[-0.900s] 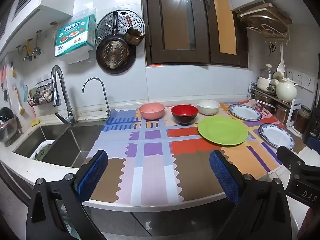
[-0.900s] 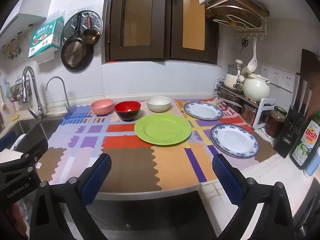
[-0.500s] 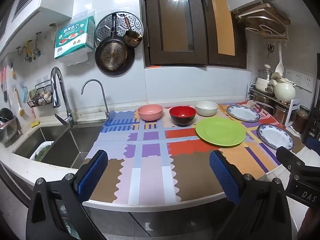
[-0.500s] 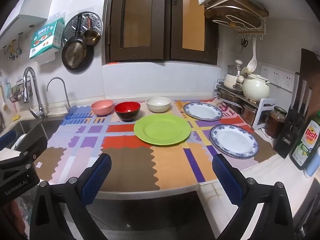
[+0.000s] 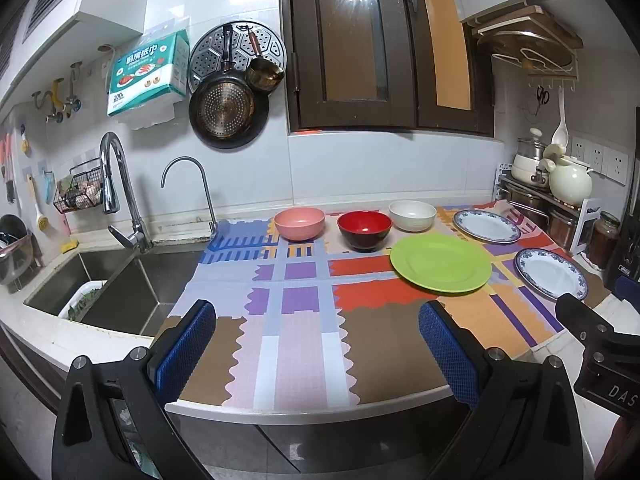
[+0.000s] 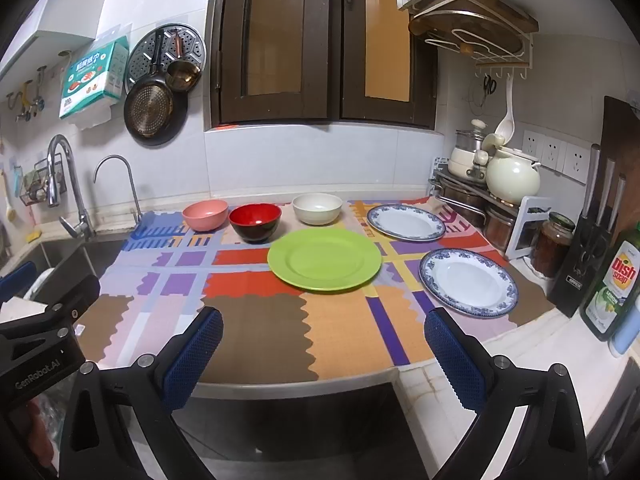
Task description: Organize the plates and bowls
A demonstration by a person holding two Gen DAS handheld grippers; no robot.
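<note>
On a patterned mat (image 6: pixel 248 320) stand a pink bowl (image 6: pixel 205 214), a red-and-black bowl (image 6: pixel 255 222) and a white bowl (image 6: pixel 317 208) in a row at the back. A green plate (image 6: pixel 324 259) lies in front of them. Two blue-rimmed white plates lie to the right, one far (image 6: pixel 405 222), one near (image 6: pixel 468 282). The same pieces show in the left wrist view: pink bowl (image 5: pixel 299 223), green plate (image 5: pixel 441 263). My left gripper (image 5: pixel 316 352) and right gripper (image 6: pixel 322 356) are both open and empty, held at the counter's front edge.
A sink (image 5: pixel 116 288) with two taps (image 5: pixel 116 196) lies left of the mat. A rack with pots and a kettle (image 6: pixel 512 178), jars, a knife block (image 6: pixel 592 256) and a dish soap bottle (image 6: pixel 616 284) stand at the right. Pans hang on the wall.
Both views have shifted slightly; the grippers have moved a little. Nothing on the counter has moved and both grippers stay open.
</note>
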